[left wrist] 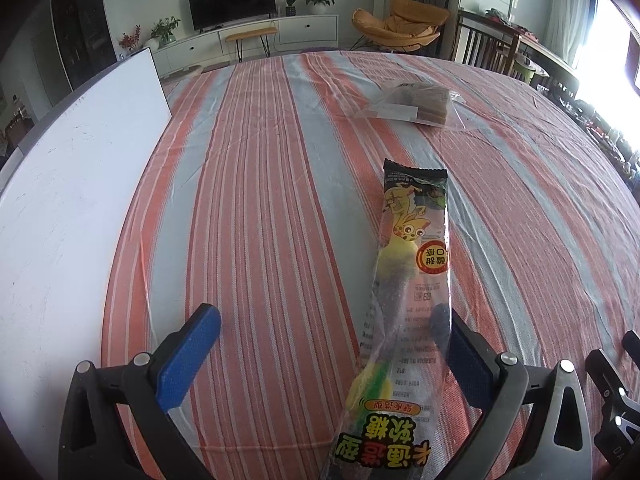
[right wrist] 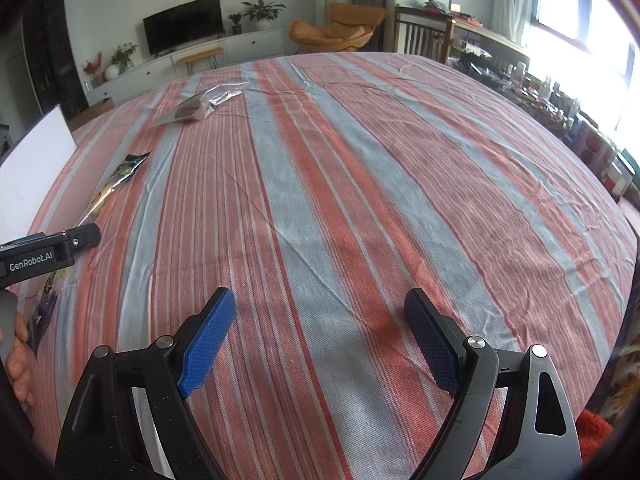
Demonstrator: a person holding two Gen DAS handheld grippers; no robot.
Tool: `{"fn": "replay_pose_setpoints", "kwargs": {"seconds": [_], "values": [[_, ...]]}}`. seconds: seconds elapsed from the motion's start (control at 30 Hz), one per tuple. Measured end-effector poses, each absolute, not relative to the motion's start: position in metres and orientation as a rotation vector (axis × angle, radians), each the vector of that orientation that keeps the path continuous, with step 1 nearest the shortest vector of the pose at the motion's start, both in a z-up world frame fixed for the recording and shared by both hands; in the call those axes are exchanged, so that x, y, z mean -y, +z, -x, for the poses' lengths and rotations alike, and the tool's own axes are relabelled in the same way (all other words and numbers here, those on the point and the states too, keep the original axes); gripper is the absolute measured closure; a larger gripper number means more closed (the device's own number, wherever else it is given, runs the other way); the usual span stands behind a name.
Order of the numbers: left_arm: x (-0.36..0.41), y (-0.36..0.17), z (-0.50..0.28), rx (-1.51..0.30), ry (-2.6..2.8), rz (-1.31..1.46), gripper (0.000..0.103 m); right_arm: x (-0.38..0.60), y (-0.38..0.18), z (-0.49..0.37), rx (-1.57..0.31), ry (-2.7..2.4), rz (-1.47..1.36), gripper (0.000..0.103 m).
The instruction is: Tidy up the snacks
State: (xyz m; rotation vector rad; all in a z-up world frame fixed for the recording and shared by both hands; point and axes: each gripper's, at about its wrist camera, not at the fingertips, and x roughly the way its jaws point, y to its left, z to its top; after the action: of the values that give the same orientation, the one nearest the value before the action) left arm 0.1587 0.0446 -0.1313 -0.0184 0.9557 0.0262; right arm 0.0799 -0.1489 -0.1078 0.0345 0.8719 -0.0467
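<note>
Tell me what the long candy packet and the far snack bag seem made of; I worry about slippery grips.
Candy packet: thin glossy plastic film, partly see-through, judging by its sheen, its crinkles and the sweets showing through. Far snack bag: clear, crinkly plastic film; brown contents show through. Both look smooth, so probably slick. Tablecloth beneath: matte woven fabric, with weave and creases visible.
</note>
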Motion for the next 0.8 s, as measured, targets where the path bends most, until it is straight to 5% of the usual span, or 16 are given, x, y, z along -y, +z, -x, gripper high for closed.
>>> {"fn": "replay_pose_setpoints", "kwargs": {"seconds": [0.8], "values": [[-0.0440, -0.1313, -0.1580, -0.946, 0.034, 0.021, 0.000, 0.1489, -0.1078, -0.0802, -0.872, -0.047, -0.035, 0.014]]}}
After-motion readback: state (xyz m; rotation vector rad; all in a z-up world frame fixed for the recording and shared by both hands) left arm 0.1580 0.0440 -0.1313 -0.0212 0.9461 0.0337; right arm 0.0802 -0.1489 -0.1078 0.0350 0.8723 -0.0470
